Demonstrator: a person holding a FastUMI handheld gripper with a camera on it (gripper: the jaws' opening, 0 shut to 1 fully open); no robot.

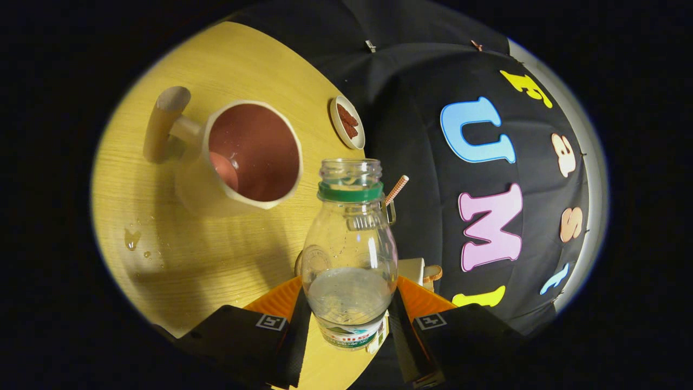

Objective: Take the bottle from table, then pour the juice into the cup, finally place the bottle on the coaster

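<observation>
My gripper (349, 297) is shut on a clear plastic bottle (349, 238), with one finger pressing on each side of its lower body. The bottle has a green neck ring and no cap, and a little pale liquid sits in its lower part. Its open mouth points past the fingers, with the whole scene tilted. Beyond the bottle and to its left, a cream cup (254, 154) with a reddish-brown inside and a thick handle stands on the wooden table (216, 260). The bottle's mouth is beside the cup's rim, not over it. A small glint shows inside the cup.
Drops of spilled liquid (131, 237) lie on the table near the cup. A small white dish (347, 122) holding red-brown pieces sits at the table's far edge. A striped straw (397, 189) and a white object (412, 269) show behind the bottle.
</observation>
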